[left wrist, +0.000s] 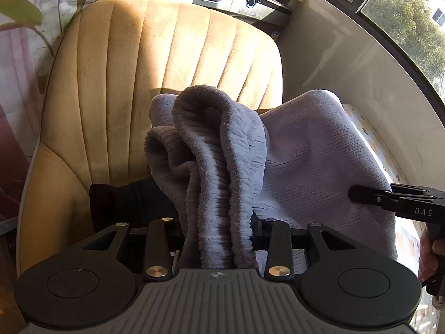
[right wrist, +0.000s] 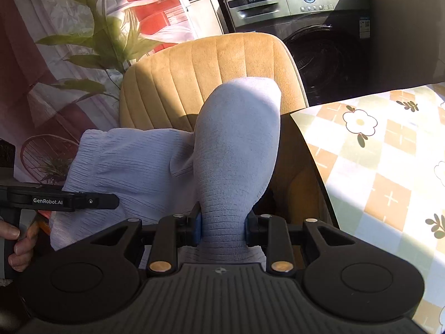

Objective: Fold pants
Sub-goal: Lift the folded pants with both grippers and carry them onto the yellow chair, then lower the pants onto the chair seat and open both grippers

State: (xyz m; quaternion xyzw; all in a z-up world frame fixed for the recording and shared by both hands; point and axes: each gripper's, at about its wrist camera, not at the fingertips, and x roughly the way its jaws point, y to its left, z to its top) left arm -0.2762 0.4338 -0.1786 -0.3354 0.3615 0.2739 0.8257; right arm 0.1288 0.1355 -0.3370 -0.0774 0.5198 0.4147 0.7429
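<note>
Pants bunched between both grippers' fingers.

Left tool clamps bunched grey pants before tan chair.

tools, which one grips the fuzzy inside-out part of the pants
The left tool: it clamps the fleecy bunch of the grey pants; the right tool clamps smooth ribbed fabric.

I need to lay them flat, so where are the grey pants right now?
The grey pants hang off the table, clamped in both hand-held grippers, in front of the yellow chair, left of the flowered table in the right wrist view.
</note>
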